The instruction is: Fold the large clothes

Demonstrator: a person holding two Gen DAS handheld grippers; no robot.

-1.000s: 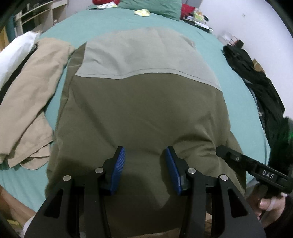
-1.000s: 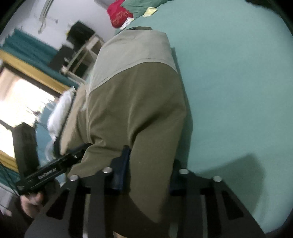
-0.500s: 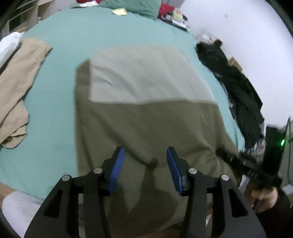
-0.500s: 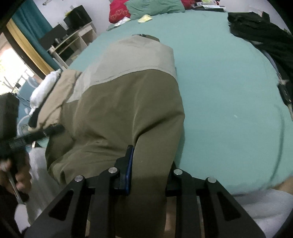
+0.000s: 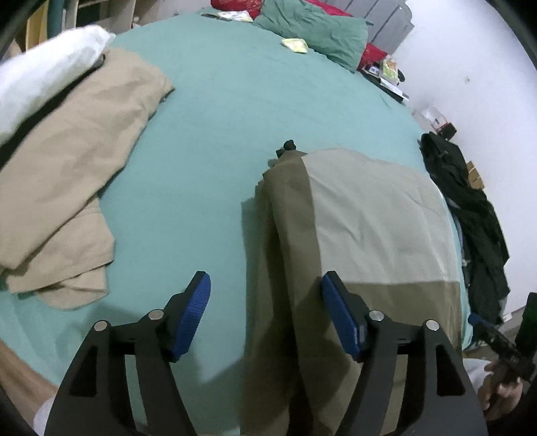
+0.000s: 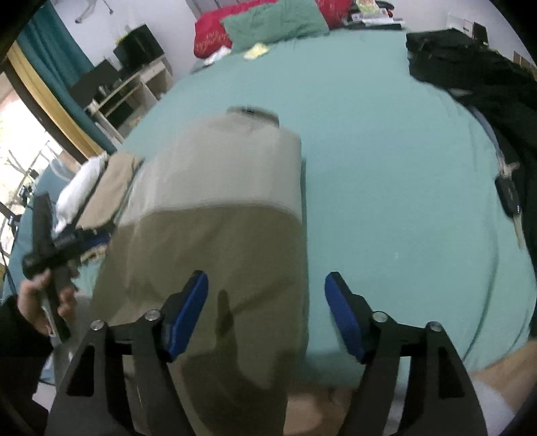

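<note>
An olive and light-grey garment (image 5: 362, 241) lies folded lengthwise on the teal bed (image 5: 235, 110), its lower end hanging over the near edge. It also shows in the right wrist view (image 6: 218, 214). My left gripper (image 5: 265, 312) is open above the garment's left edge, holding nothing. My right gripper (image 6: 266, 312) is open above the garment's right edge, holding nothing. The left gripper also shows at the left of the right wrist view (image 6: 80, 239).
A beige garment (image 5: 63, 181) and a white one (image 5: 40, 84) lie at the bed's left side. Black clothes (image 5: 470, 208) hang off the right side. Green and red pillows (image 6: 268, 23) sit at the head. A key fob (image 6: 508, 198) lies near the black clothes.
Both grippers have opened wider; the right one let go of the garment. The left view swung left, so the garment now sits to its right.
</note>
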